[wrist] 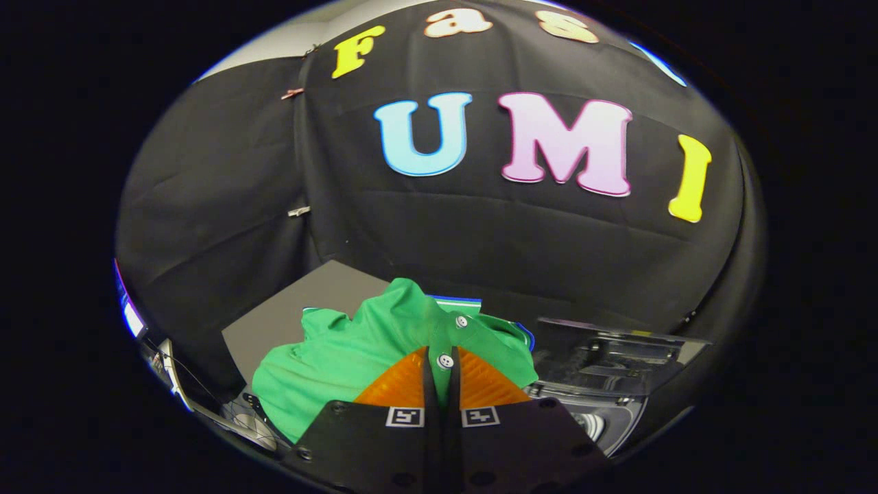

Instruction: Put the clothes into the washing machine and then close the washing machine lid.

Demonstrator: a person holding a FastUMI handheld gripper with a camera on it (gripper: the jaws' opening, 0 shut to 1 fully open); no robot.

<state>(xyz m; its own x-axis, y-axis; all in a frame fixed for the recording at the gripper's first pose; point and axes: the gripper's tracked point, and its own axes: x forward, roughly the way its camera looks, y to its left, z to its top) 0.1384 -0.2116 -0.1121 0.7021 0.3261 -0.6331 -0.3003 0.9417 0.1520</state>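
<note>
Your gripper (pixel 442 370) is pointing forward and slightly upward. Its two orange ribbed fingers (pixel 401 384) are lying almost together, with only a narrow gap between the pads. Both pads are pinching the green shirt (pixel 343 357) along its button strip. The black finger mounts are sitting level, side by side.

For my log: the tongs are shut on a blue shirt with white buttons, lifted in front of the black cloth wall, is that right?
Not quite: the gripper view shows the shirt is green, not blue. The rest holds: the tongs are shut on its white-buttoned placket, in front of the black cloth wall.
</note>
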